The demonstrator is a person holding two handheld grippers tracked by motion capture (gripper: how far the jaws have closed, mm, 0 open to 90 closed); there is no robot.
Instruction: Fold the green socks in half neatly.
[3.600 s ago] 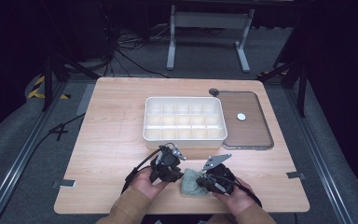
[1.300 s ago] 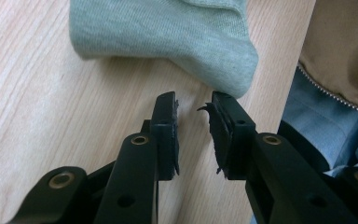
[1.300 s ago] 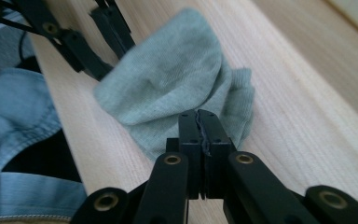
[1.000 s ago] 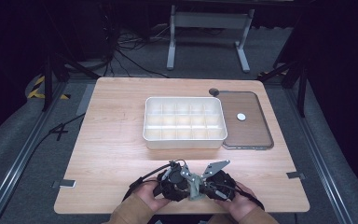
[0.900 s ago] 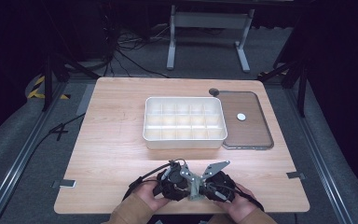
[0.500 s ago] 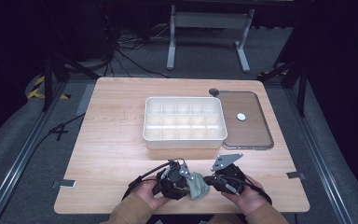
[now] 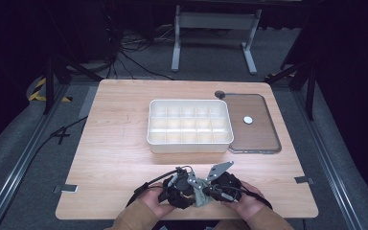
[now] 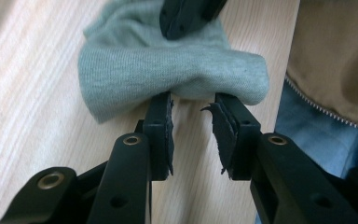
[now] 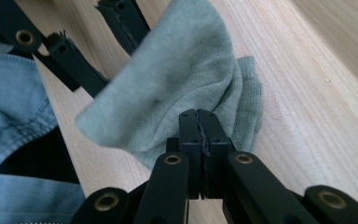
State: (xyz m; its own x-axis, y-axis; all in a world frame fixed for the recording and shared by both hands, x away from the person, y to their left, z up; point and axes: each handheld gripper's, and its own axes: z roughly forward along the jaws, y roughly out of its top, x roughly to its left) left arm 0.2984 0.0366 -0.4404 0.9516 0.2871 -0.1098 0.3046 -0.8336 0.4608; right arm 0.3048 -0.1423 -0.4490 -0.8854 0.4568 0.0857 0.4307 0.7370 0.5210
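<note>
1. While the grey sock (image 7: 200, 195) is kept at the table's (image 7: 115, 158) near edge, about midway along it, it is held up between the two grippers, apparently so that it can be folded or turned.
2. The right gripper (image 9: 199, 122) is clamped shut on a fold of the sock's fabric, so the cloth is anchored on that side.
3. The left gripper (image 8: 192, 105) is held with its jaws parted; they have just been opening, and their tips are seen just under the sock's rounded edge without pinching it, perhaps so that a new hold can be taken.
4. The white compartment box (image 7: 190, 125) is left at the table's middle, well apart from the sock, with the brown tray (image 7: 258, 136) just beside it toward the right edge.
</note>
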